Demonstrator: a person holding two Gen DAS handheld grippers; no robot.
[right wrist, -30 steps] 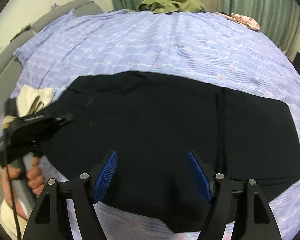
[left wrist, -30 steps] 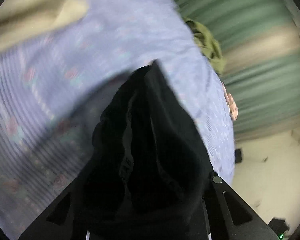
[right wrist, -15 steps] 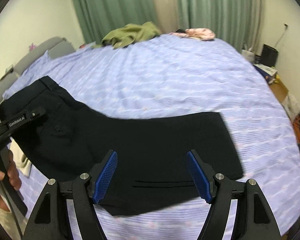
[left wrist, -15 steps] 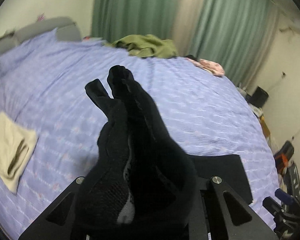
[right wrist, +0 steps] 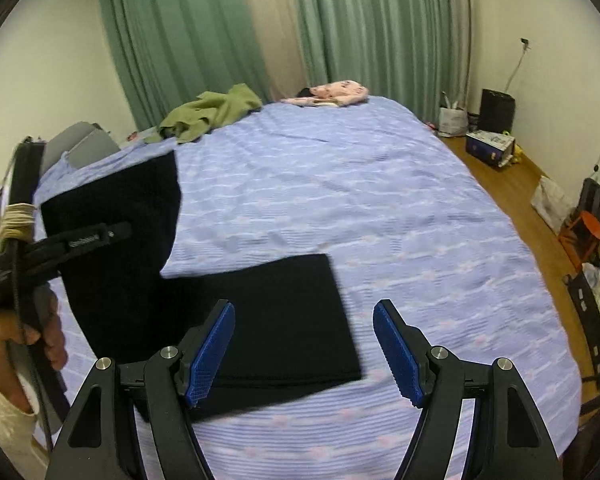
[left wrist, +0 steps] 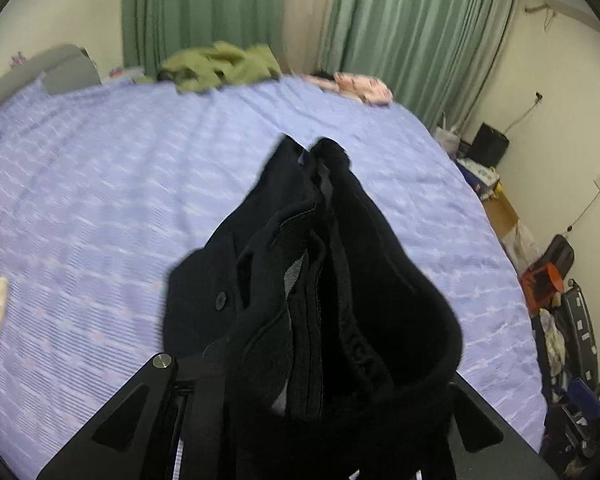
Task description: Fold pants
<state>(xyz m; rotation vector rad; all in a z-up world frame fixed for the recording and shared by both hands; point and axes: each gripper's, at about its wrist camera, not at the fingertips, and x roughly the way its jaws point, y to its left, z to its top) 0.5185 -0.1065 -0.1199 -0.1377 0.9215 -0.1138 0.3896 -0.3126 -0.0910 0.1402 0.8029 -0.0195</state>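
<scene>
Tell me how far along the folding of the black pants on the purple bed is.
Partly done. The black fabric pants appear already doubled leg on leg, their leg end lying flat on the purple patterned bedsheet. In hand: the left gripper is shut on the bunched waistband, lifting it off the bed. The right gripper hangs open above the leg end, holding nothing. Left: laying the waist down and smoothing.

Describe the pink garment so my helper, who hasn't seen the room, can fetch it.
Start at the bed with the lilac cover and look to its far edge by the green curtains. Two bundles lie there: the pink garment is the right one, pale and patterned, unlike the plain olive heap to its left.
</scene>
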